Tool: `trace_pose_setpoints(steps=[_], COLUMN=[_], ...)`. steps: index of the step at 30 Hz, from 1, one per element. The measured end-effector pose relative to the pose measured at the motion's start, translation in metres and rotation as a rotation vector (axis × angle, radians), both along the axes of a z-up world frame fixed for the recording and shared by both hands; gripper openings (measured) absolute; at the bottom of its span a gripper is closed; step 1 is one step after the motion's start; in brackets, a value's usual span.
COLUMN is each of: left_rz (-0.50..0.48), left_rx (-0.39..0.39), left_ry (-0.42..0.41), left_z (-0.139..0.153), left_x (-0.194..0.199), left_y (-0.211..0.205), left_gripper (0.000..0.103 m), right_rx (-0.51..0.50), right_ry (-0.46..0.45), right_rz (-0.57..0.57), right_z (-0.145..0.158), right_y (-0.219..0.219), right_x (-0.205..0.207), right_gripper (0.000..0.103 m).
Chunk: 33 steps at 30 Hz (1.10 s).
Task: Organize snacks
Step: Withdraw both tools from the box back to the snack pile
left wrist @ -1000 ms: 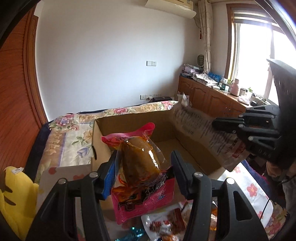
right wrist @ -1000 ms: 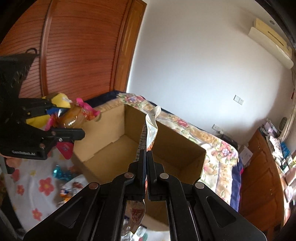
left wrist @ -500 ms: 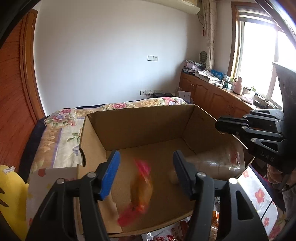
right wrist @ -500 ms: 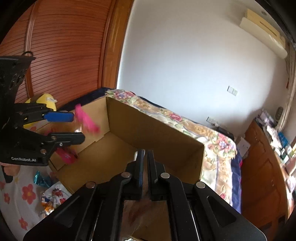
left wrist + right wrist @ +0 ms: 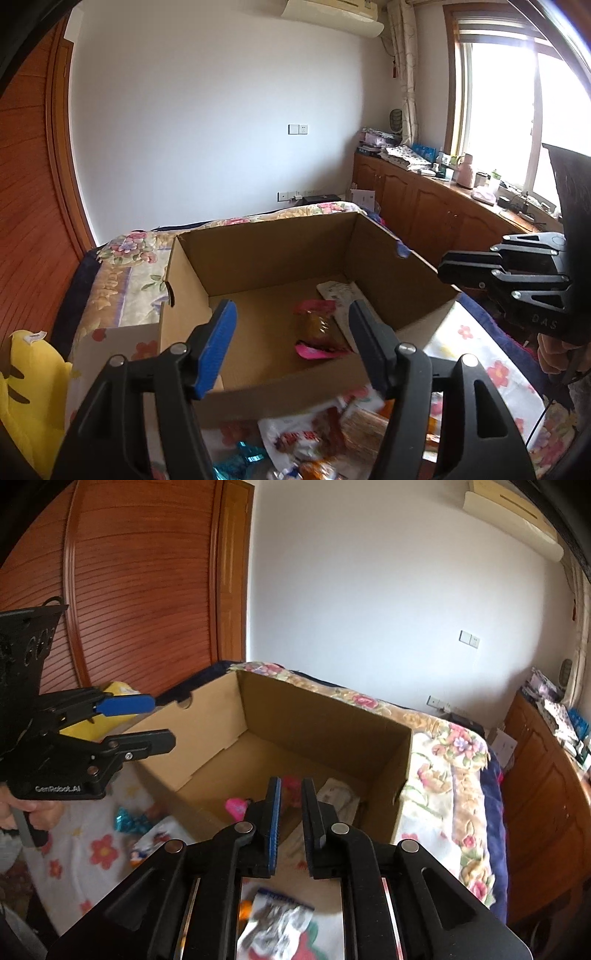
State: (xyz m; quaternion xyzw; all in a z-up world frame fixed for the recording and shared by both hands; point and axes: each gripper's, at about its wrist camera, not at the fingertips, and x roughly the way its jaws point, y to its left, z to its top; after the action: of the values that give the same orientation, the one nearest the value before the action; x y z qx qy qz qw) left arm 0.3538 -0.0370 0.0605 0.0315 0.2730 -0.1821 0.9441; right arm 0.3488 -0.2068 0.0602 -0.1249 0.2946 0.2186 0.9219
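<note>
1. Left wrist view: the left gripper has its two fingers wide apart and holds nothing. One finger carries a blue pad.
2. Directly ahead of this gripper stands the open cardboard box on a flowered bedspread. Seen between the fingers, a pink-edged snack packet with brown contents lies on the box floor. Just to the right of it, near the right finger, a pale paper-like packet lies on the same floor, against the right wall of the box.
3. Below the gripper, in front of the near box wall, more loose snack packets lie on the flowered cloth; they are blurred. The right gripper is at the right, over the right edge of the box. A yellow plush toy is at the far left.
4. Right wrist view: the right gripper has its fingers a little apart, with a narrow gap, and nothing is between them. The box is ahead and below; the pink packet shows just left of the fingers and the pale packet just right of them, both inside the box.
5. To the left, the left gripper is held open over the left wall of the box. A silvery packet lies below the right gripper, outside the box.
</note>
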Motion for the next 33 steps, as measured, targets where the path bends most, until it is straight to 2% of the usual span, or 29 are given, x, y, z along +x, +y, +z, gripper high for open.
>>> trace_pose_setpoints(steps=[5,11,17,22,29,33], left_rz=[-0.005,-0.007,-0.012,-0.013,-0.025,-0.026], left_rx=[0.000,0.015,0.022,0.025,0.029,0.027], left_ry=[-0.001,0.003,0.024,0.044,0.093,0.112], left_z=[0.003,-0.002,-0.015,-0.031,-0.055,-0.063], left_x=[-0.028,-0.058,-0.077,-0.089,-0.097,-0.099], left_y=[0.000,0.001,0.002,0.004,-0.002,-0.004], left_gripper=[0.064,0.065,0.065,0.065,0.065,0.065], right_rx=[0.018,0.032,0.067,0.034,-0.017,-0.027], right_ry=[0.015,0.044,0.092,0.152,0.239,0.262], right_rz=[-0.017,-0.039,-0.048,-0.054,-0.040,-0.034], right_z=[0.000,-0.014,-0.035,-0.062,-0.105,-0.118], right_y=[-0.011,-0.020,-0.025,-0.022,-0.011,-0.007], right_x=[-0.034,-0.064,-0.082,-0.088,-0.092,-0.092], right_gripper=[0.015,0.030,0.049,0.069,0.070,0.070])
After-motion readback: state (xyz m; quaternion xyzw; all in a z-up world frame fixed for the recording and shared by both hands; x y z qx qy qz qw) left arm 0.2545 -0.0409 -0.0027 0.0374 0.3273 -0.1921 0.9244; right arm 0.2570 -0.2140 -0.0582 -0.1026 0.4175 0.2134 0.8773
